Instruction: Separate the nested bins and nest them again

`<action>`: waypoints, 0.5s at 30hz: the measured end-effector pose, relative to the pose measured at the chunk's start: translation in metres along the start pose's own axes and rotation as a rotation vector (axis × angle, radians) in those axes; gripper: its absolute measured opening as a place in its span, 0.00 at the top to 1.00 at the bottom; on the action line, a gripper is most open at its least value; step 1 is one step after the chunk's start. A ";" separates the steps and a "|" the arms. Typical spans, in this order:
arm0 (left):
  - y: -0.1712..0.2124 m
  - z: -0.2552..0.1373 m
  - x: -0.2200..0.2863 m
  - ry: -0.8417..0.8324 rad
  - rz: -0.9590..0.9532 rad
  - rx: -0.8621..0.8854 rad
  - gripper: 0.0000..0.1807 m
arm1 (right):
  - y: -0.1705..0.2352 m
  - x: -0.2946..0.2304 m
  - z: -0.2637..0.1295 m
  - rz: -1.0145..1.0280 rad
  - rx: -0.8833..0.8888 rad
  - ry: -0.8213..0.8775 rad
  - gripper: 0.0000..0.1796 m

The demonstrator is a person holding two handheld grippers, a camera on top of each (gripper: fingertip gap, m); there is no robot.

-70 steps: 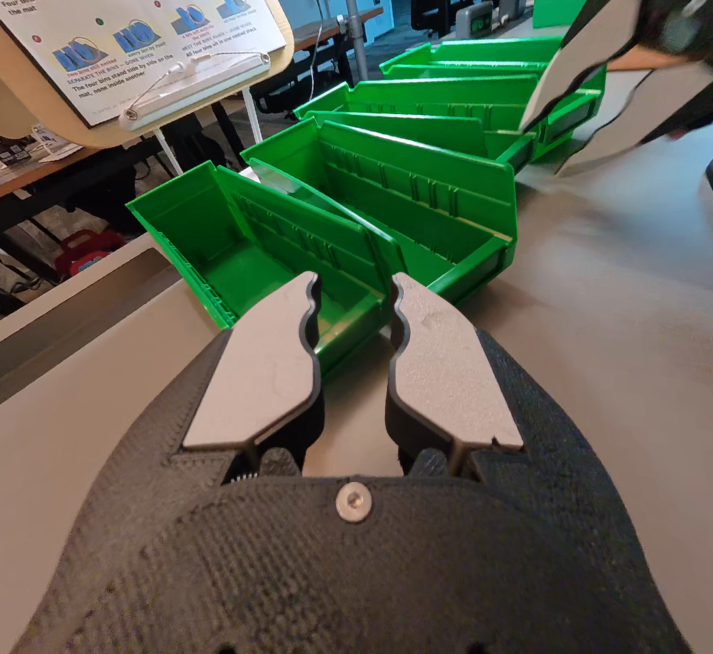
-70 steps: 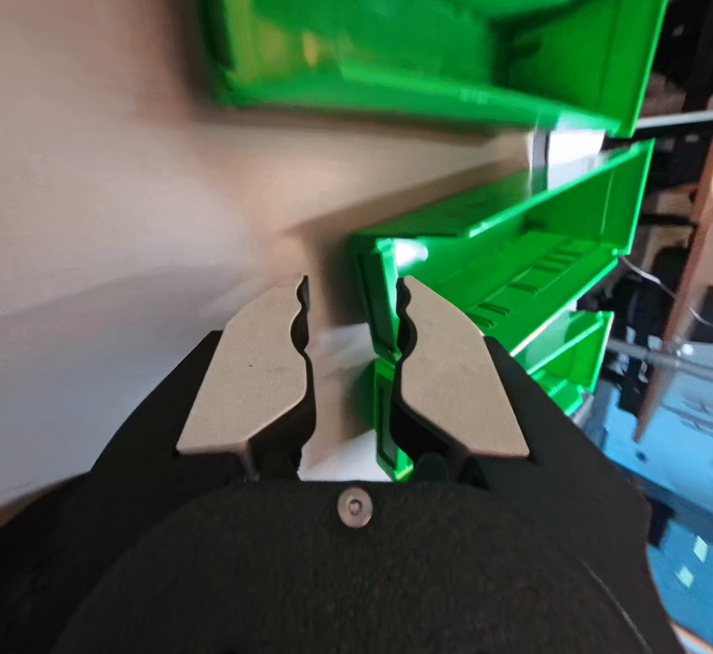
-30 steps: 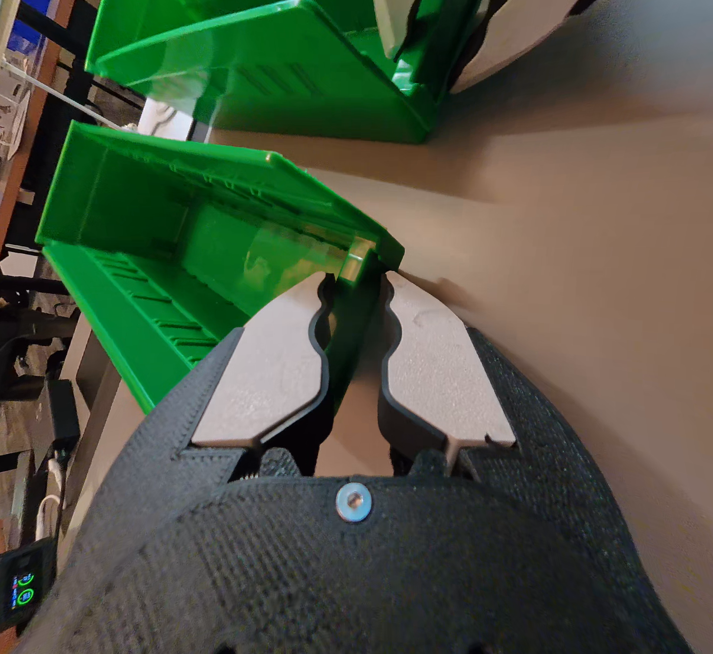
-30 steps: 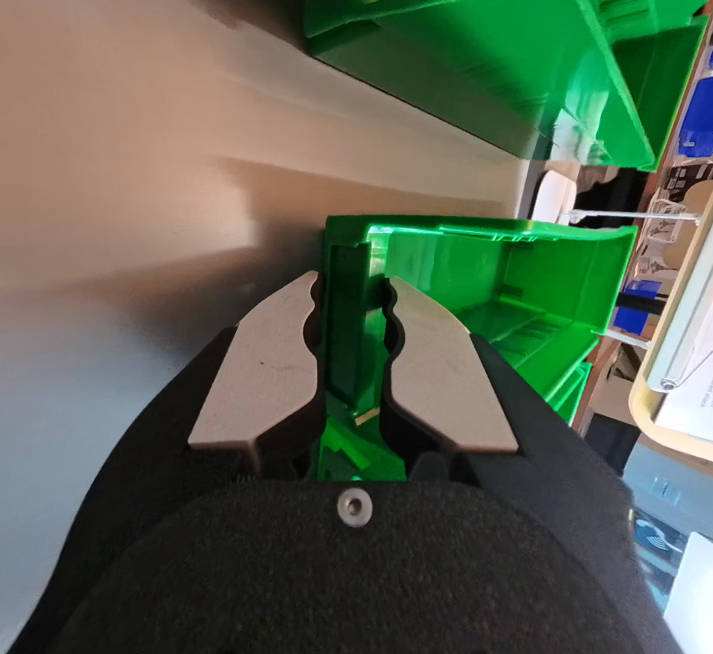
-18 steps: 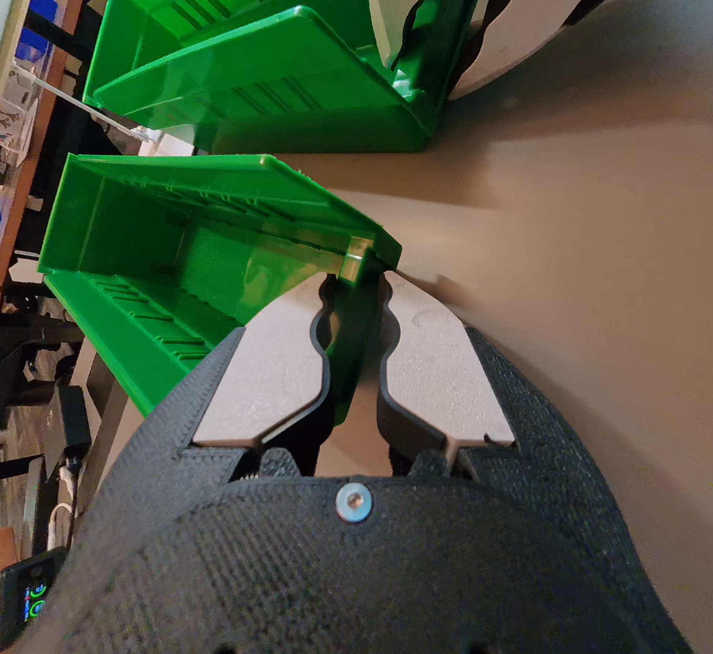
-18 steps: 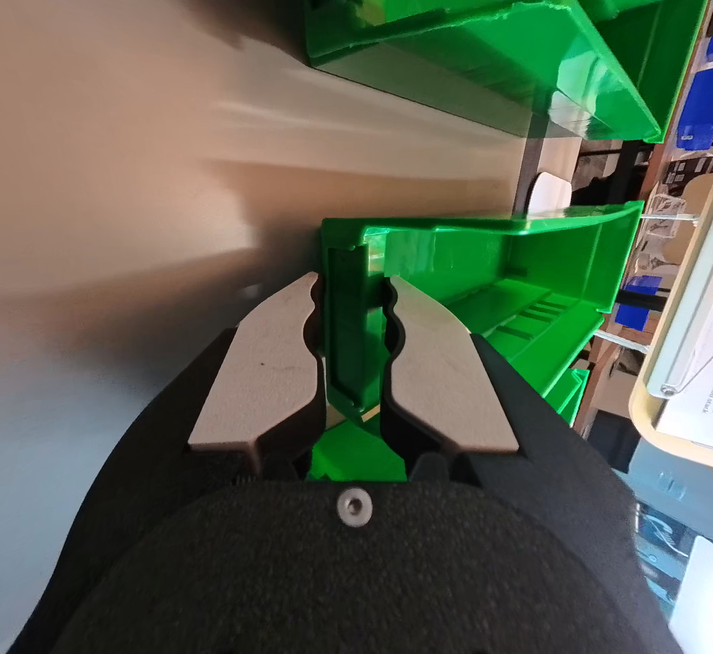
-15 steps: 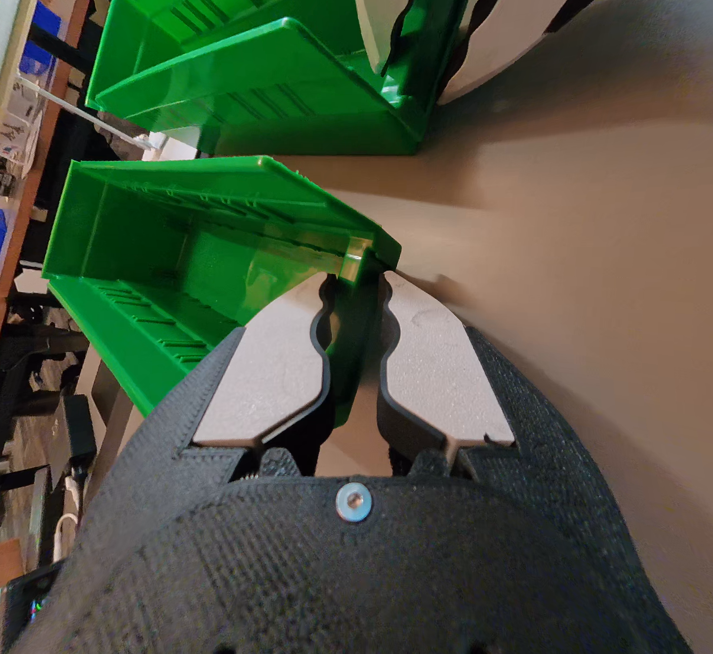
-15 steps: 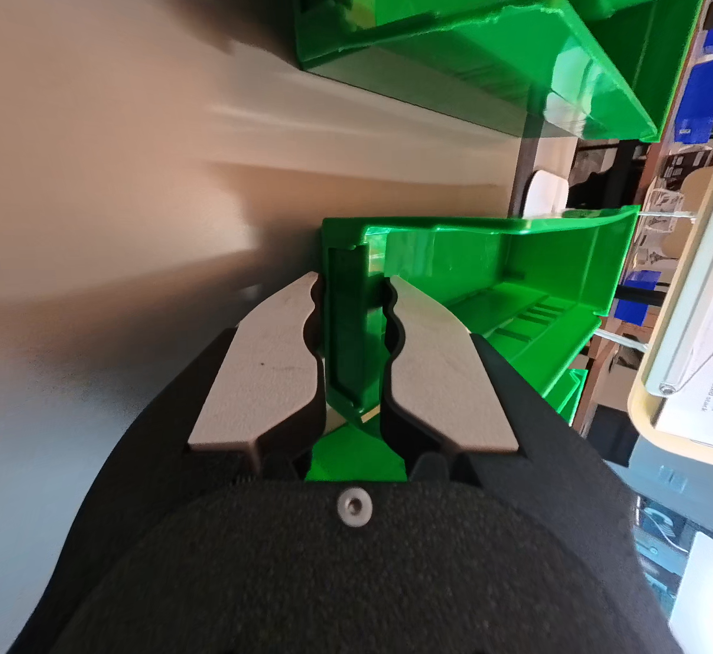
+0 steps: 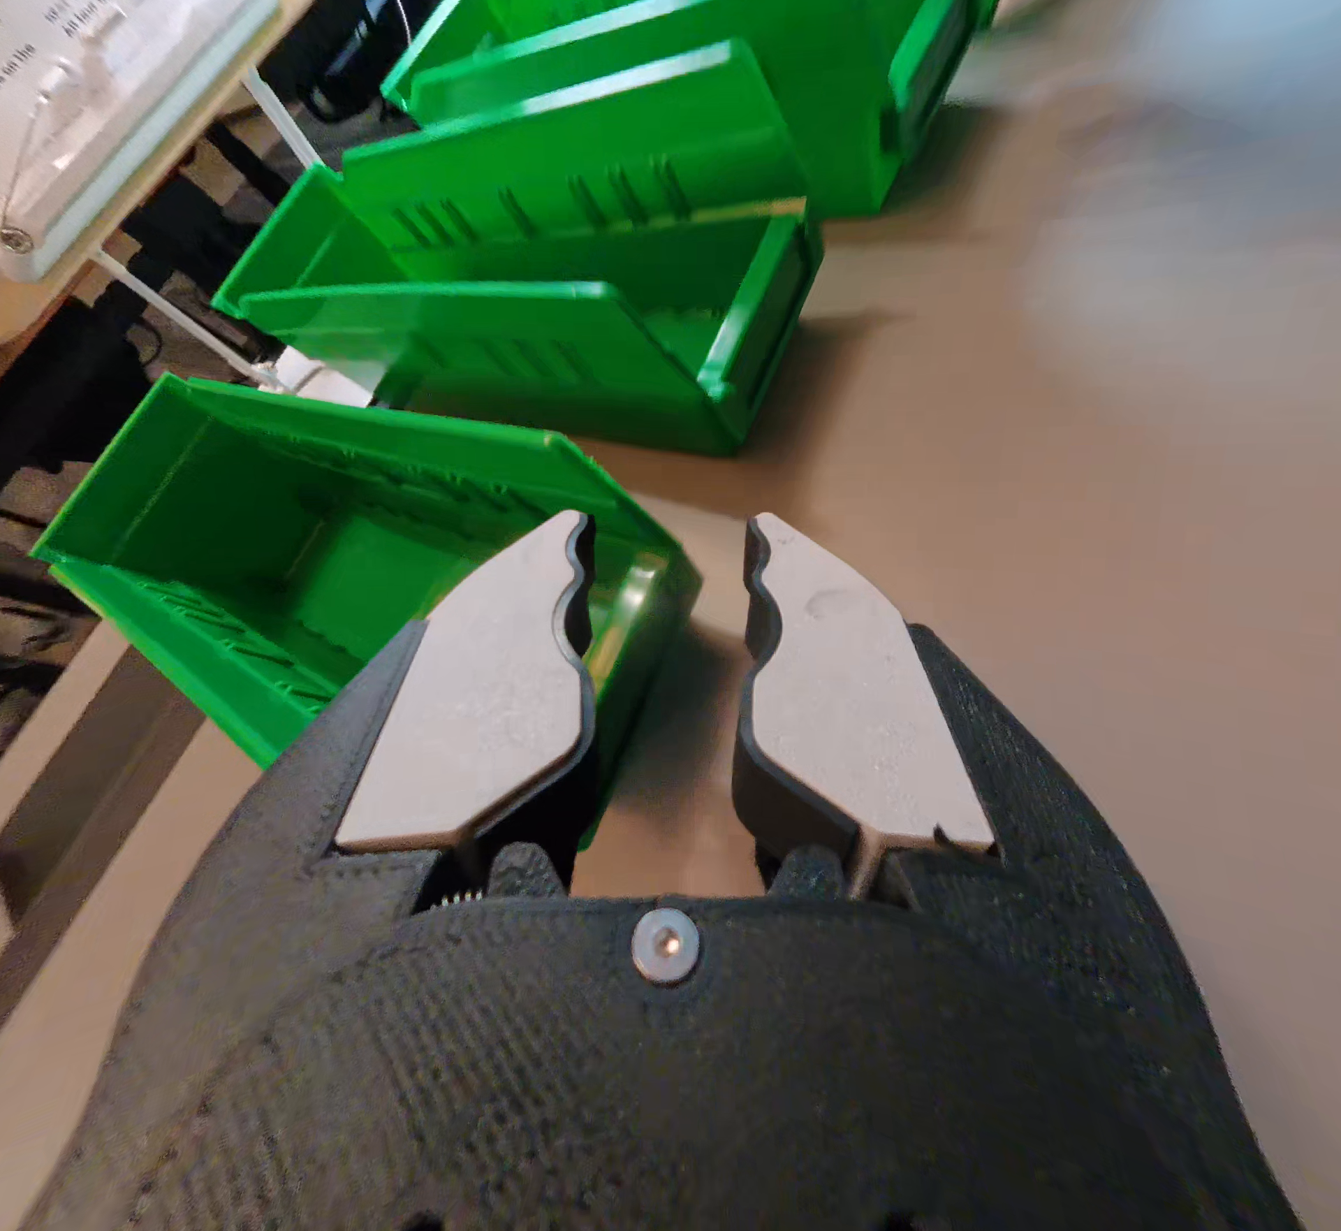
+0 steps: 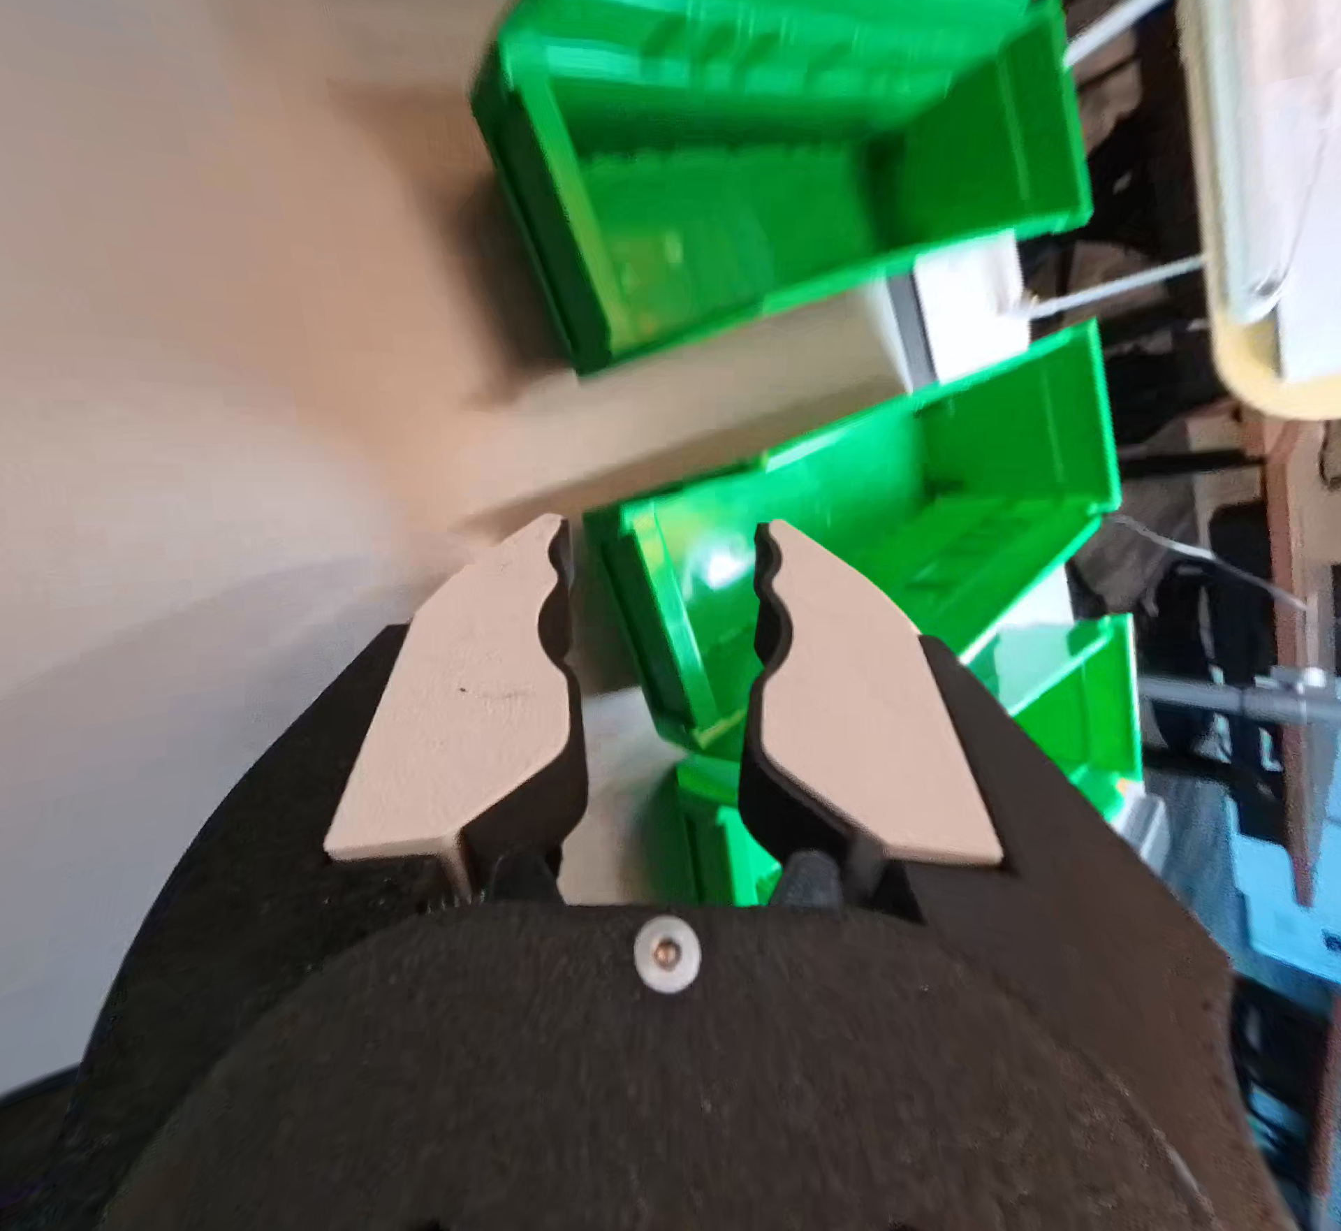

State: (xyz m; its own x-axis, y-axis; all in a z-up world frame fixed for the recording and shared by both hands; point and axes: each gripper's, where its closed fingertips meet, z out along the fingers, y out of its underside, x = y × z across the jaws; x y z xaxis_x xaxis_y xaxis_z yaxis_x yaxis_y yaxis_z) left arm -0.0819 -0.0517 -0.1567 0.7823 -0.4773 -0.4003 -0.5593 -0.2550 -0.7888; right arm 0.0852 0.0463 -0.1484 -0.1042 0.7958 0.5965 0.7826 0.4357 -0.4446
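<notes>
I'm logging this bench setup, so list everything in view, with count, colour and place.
bins: four as far as the blur allows, green, side by side in a row on the table
table: one, beige, under the bins
instruction board: one, cream with a white sheet, on a stand behind the bins
left tool: one, black with grey fingers, open, at the nearest bin's end
right tool: one, black with beige fingers, open, astride a bin's end wall

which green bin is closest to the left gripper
The nearest bin, at lower left in the left wrist view, partly behind the open left gripper. The other bins stand farther back on the table.
</notes>
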 end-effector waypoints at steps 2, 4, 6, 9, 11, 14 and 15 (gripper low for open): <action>-0.016 -0.009 0.007 0.022 -0.071 0.077 0.78 | 0.026 -0.002 0.016 -0.041 -0.077 0.010 0.73; -0.024 -0.017 0.015 0.046 -0.124 0.124 0.79 | 0.043 -0.002 0.035 -0.096 -0.142 0.028 0.74; -0.023 -0.021 0.020 0.048 -0.146 0.131 0.79 | 0.052 -0.005 0.053 -0.147 -0.191 0.016 0.79; -0.012 -0.021 0.026 0.046 -0.172 0.129 0.80 | 0.046 -0.006 0.069 -0.224 -0.170 0.016 0.83; 0.000 -0.018 0.027 0.048 -0.191 0.111 0.81 | 0.039 -0.007 0.073 -0.231 -0.167 -0.006 0.84; 0.008 -0.014 0.027 0.067 -0.225 0.099 0.81 | 0.031 -0.007 0.078 -0.254 -0.146 -0.017 0.83; 0.009 -0.013 0.026 0.066 -0.229 0.099 0.81 | 0.030 -0.006 0.079 -0.261 -0.147 -0.020 0.84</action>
State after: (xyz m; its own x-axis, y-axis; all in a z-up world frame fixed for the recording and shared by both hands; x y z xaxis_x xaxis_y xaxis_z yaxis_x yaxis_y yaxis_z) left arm -0.0701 -0.0778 -0.1679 0.8640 -0.4712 -0.1775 -0.3377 -0.2807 -0.8984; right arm 0.0604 0.0878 -0.2182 -0.3243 0.6739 0.6639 0.8081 0.5622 -0.1758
